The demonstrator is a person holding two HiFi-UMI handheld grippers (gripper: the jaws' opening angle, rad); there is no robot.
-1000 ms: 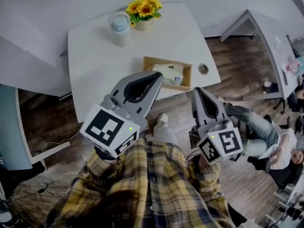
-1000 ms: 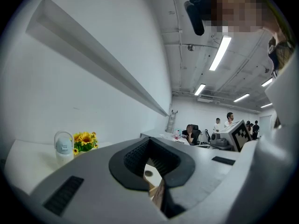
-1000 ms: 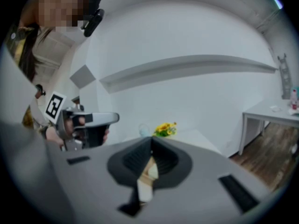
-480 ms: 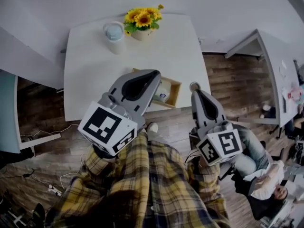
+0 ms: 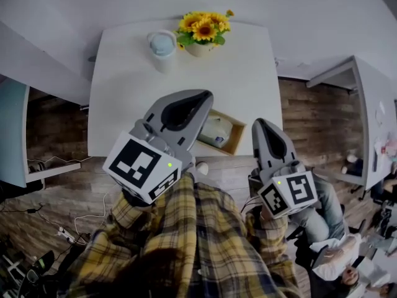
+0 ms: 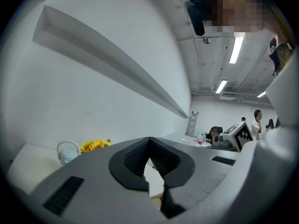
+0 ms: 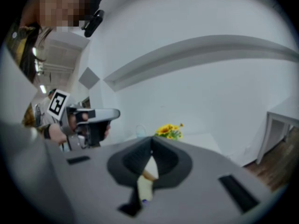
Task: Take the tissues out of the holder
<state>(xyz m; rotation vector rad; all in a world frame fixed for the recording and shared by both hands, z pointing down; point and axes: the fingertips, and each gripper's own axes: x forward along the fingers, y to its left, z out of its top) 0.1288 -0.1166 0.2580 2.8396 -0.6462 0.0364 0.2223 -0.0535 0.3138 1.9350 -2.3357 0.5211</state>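
A wooden tissue holder [image 5: 236, 137] sits at the near edge of the white table [image 5: 124, 104], with a pale tissue pack [image 5: 216, 131] lying in it. My left gripper [image 5: 206, 94] hangs over the table's near edge, its tip just left of the holder and covering the holder's left end. Its jaws meet, with nothing between them [image 6: 149, 140]. My right gripper [image 5: 258, 121] is held off the table's near right corner, right of the holder, also shut and empty [image 7: 151, 151]. Neither gripper touches the holder.
A pot of sunflowers [image 5: 203, 30] and a pale blue lidded cup [image 5: 162, 43] stand at the table's far side. Another white desk [image 5: 366, 98] is to the right. A seated person [image 5: 332, 241] is at lower right. Cables [image 5: 68, 231] lie on the wooden floor.
The view has shifted over the table, and the holder now lies closer to both gripper tips. Both grippers keep the same pose and stay shut.
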